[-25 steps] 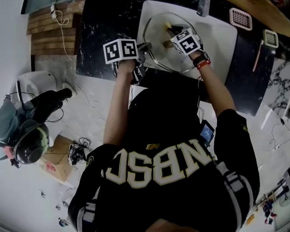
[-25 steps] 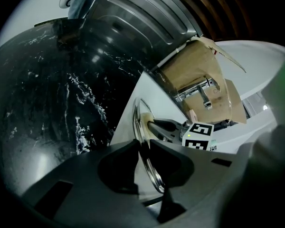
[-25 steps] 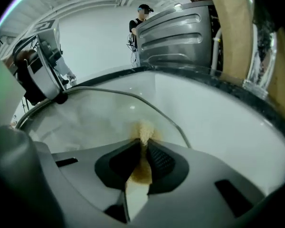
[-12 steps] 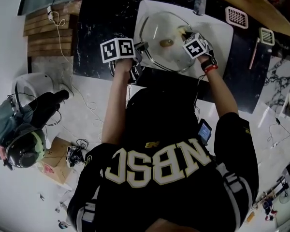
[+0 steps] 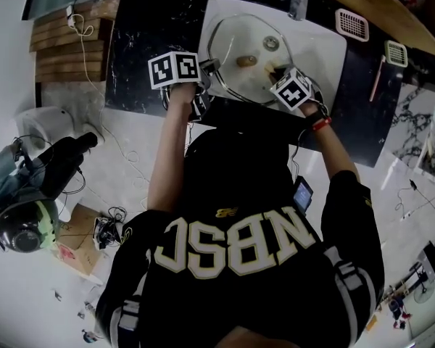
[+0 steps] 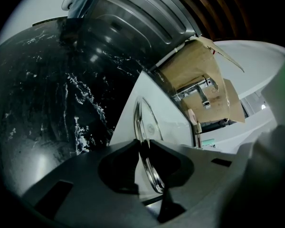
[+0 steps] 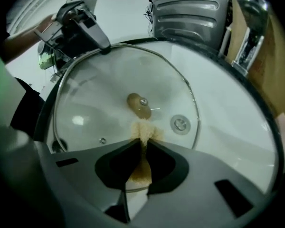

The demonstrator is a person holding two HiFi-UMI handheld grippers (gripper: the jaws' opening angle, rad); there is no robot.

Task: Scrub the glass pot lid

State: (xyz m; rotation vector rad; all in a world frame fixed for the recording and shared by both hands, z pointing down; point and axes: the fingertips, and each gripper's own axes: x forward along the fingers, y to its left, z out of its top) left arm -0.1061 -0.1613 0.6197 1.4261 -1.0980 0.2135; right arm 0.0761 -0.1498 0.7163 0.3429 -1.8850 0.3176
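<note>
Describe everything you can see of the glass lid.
The lid is a round pane of clear glass with a metal rim, a brown knob fixed by a centre screw, and a small vent hole near the edge. It is tilted over the white sink. The left gripper is shut on its rim; the right gripper presses a tan sponge against the glass.

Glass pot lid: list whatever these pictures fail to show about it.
- Head view: part of the near rim of the glass pot lid sits under the right gripper.
- Left gripper view: lid seen edge-on; the left gripper hides its lower rim.
- Right gripper view: whether the sponge touches glass, hidden by jaws.
- Grime: too faint.
</note>
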